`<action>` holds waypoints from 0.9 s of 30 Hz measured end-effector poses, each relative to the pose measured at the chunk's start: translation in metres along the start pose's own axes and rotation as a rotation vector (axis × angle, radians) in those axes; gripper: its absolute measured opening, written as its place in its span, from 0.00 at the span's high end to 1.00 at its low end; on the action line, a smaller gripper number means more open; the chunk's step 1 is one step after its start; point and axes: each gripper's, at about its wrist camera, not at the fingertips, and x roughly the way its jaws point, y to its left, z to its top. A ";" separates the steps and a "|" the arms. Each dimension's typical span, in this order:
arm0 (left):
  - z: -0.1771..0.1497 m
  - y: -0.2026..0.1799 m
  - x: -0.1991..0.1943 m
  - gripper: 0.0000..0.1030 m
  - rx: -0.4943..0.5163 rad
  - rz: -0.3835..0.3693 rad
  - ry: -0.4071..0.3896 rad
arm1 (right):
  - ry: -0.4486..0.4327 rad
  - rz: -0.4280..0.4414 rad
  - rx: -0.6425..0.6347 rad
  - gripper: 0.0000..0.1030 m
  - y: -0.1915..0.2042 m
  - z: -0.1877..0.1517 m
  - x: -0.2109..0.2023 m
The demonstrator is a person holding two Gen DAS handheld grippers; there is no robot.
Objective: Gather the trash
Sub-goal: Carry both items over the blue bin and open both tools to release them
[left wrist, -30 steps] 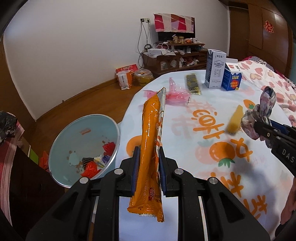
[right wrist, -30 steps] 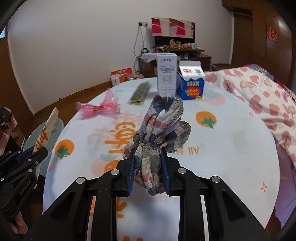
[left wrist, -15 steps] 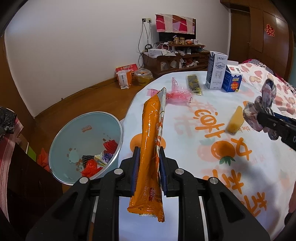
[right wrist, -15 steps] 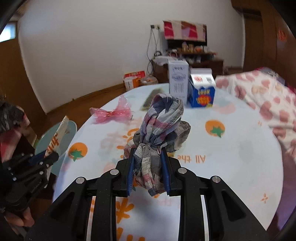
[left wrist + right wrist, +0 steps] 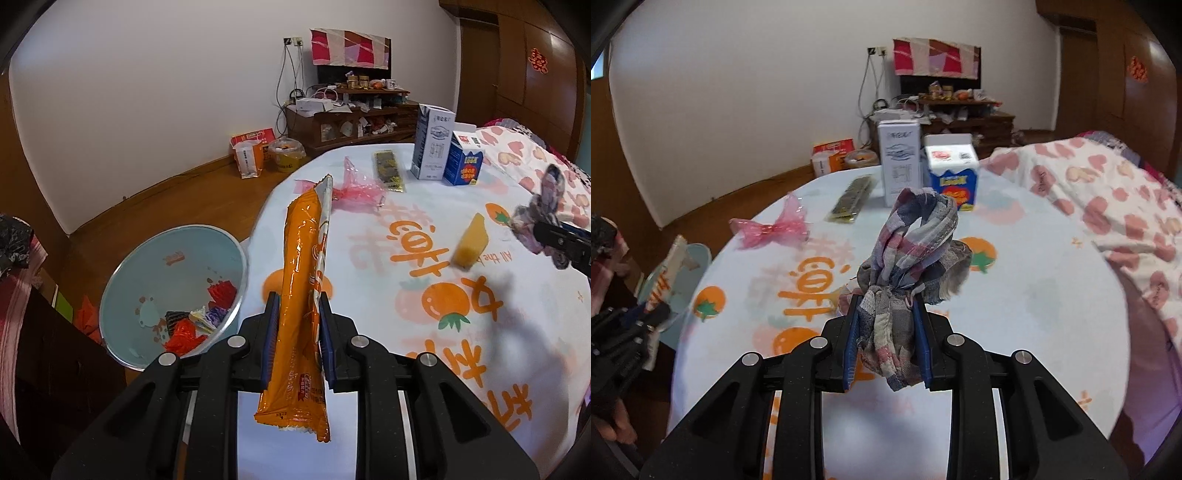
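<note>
A round table (image 5: 424,369) is covered by a white cloth printed with oranges. At its far edge a tall white carton (image 5: 432,142) and a blue carton (image 5: 463,158) are stood side by side. A dark flat packet (image 5: 388,170) and pink crumpled film (image 5: 356,190) are laid left of them. A yellow wedge (image 5: 471,242) is set nearer, toward the right.

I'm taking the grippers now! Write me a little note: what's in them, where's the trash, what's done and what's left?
Left gripper: shut on the orange wrapper, over the table edge beside the bin.
Right gripper: shut on the checked cloth, held above the table.
Done: some wrappers already lie in the bin, which stands on the floor.
Left: drop the orange wrapper in the bin. Still on the table: pink wrapper, dark packet, yellow piece, and two cartons that may or may not be trash.
</note>
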 end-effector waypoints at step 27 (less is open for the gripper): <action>-0.008 0.109 -0.006 0.79 -0.181 0.183 -0.015 | 0.036 0.217 -0.228 0.73 0.159 0.007 0.032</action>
